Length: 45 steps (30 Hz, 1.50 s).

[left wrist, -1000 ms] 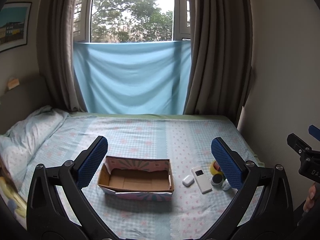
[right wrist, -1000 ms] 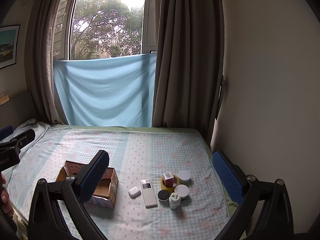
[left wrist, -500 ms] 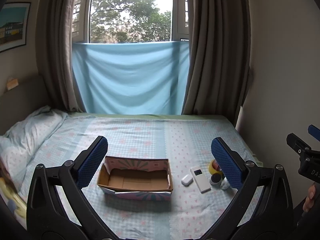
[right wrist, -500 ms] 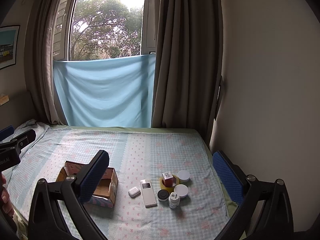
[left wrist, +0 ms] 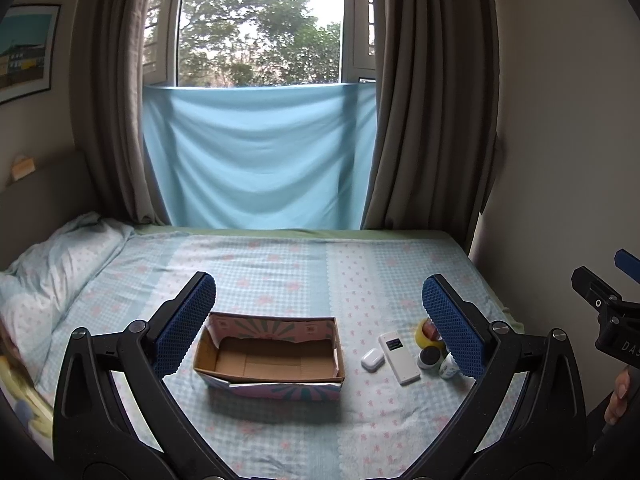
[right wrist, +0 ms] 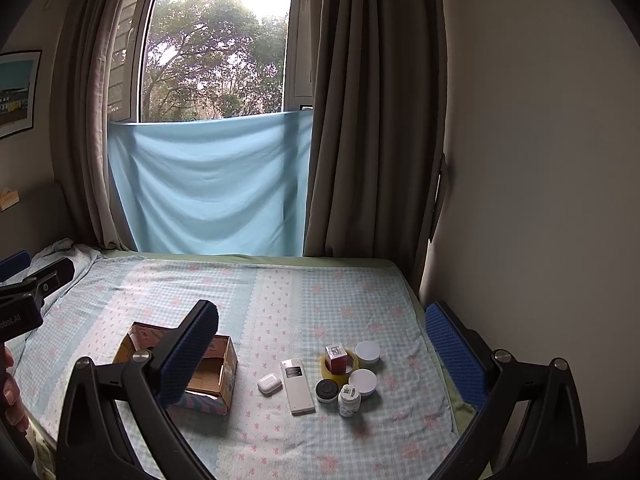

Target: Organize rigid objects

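Observation:
An open, empty cardboard box [left wrist: 269, 356] [right wrist: 218, 372] sits on the bed. Right of it lie a white earbud case [left wrist: 372, 359] [right wrist: 268, 383], a white remote [left wrist: 399, 357] [right wrist: 297, 386], a yellow tape roll [right wrist: 340, 367] with a small red box [right wrist: 335, 357] in it, a black-lidded jar [right wrist: 327, 390], a small white bottle [right wrist: 349, 401] and two white-lidded jars [right wrist: 367, 353]. My left gripper [left wrist: 318, 324] is open and empty, held above the box. My right gripper [right wrist: 320, 346] is open and empty, above the small items.
The bed [left wrist: 280, 272] has a blue checked sheet with a crumpled pillow [left wrist: 52, 264] at the left. A wall [right wrist: 540, 200] borders the bed's right edge. Curtains and a blue cloth [left wrist: 256, 160] hang at the far side.
Both views have shifted very slightly; the objects and both open grippers are as before.

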Tool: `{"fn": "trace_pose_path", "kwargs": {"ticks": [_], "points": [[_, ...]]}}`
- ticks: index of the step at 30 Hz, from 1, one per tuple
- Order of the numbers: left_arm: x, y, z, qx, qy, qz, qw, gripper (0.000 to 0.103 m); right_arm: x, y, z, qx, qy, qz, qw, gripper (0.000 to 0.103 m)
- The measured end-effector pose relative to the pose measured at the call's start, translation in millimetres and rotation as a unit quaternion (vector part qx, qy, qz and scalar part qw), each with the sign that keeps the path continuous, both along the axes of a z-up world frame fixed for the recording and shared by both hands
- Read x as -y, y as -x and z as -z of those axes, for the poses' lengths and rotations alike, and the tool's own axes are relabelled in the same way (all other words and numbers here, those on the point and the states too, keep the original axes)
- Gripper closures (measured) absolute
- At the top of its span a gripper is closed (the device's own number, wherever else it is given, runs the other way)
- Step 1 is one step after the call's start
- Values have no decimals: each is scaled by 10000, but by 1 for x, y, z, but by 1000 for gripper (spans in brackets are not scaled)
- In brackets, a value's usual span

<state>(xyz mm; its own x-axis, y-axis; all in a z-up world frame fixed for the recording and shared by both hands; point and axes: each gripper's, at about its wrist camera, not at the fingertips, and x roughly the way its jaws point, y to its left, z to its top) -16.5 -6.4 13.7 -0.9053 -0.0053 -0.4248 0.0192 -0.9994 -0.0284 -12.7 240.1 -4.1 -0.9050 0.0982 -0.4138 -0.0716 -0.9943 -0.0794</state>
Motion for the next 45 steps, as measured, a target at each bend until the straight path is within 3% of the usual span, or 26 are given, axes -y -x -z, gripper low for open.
{"fn": "trace_pose_path", "kwargs": {"ticks": [19,24,30,38,45], "points": [[4,13,3,126,-33,-9,9999,0,-1,6,-1,39,56,48,10000,0],[1,35,16,479,-238,83,9985,0,-5,13,5,194,64,121,9997,0],[-27,73,41,1069,-146,393,9934,0,-26,26,22,639,151,396,9971,0],[-76,135,93,1974,17,920,9760,0,-68,59,63,1150,316,791,9897,0],[-128,205,167,3039,-194,1249,9443,0,-93,96,127,1779,292,800,9804,0]]}}
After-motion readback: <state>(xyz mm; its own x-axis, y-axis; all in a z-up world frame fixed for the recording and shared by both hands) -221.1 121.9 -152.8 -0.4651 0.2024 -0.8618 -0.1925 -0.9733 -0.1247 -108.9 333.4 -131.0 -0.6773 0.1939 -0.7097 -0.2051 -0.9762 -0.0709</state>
